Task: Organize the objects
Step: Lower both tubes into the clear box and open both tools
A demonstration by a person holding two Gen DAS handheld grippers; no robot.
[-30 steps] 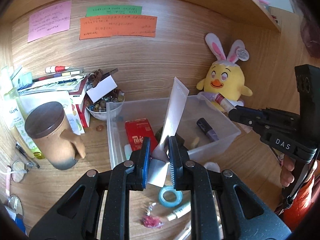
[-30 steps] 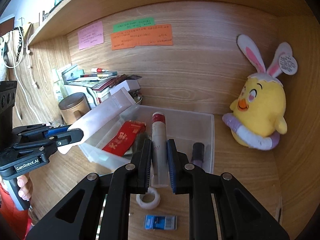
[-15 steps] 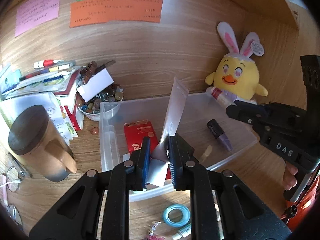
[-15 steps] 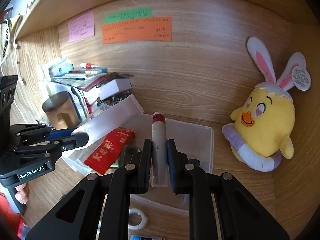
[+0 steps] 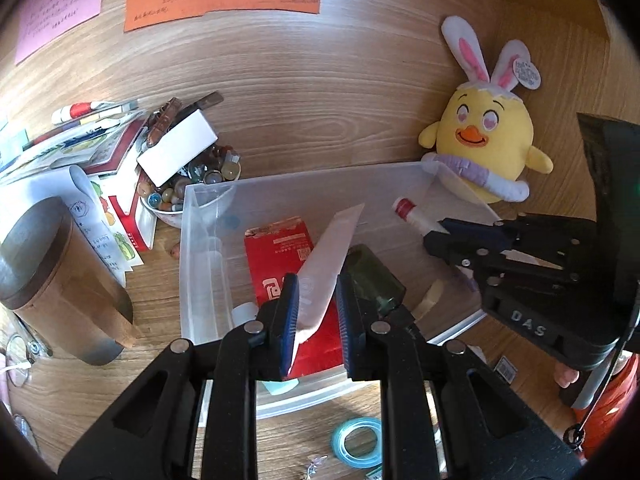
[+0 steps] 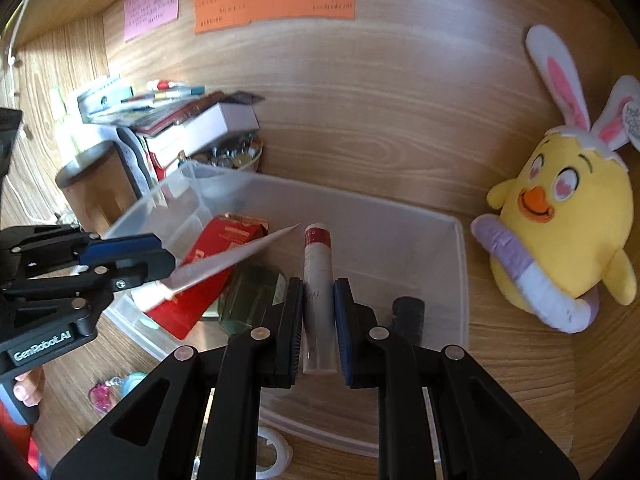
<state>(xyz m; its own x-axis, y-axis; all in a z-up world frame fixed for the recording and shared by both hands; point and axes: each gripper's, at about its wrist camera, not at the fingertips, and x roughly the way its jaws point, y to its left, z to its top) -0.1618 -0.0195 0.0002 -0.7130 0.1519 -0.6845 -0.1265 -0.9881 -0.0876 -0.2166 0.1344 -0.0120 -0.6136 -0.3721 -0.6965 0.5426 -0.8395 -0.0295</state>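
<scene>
Left wrist view looks down into a translucent plastic bin (image 5: pixel 208 248) with thin, glossy walls, standing on the wood-grain counter (image 5: pixel 152 376). The left claw (image 5: pixel 316 312) is clamped on a soft white squeeze tube (image 5: pixel 326 260), flat and crimped at its far end, slanting up over a red cardboard box (image 5: pixel 280 256) that lies in the bin. Beside the box lies a dark green glass bottle (image 5: pixel 374 280). At the right of this view the right claw (image 5: pixel 436 236) pinches a rigid white tube with a red cap (image 5: pixel 412 214), held above the bin's right half.

Only this view shows the blue tape ring (image 5: pixel 356 442) on the counter in front of the bin, the bowl of glassy beads (image 5: pixel 192 184) from above, and the flat dark lid of the brown mug (image 5: pixel 52 280).

Right wrist view shows the red-capped tube end-on between the right claw's (image 6: pixel 318 316) blue ridged pads, upright over the bin floor, and a dark matte cylinder (image 6: pixel 408 316) in the bin that the other view hides. It also shows a white tape ring (image 6: pixel 272 452) at the bin's near edge, and the fuzzy yellow plush chick (image 6: pixel 560 220) with rabbit ears, just right of the bin.
</scene>
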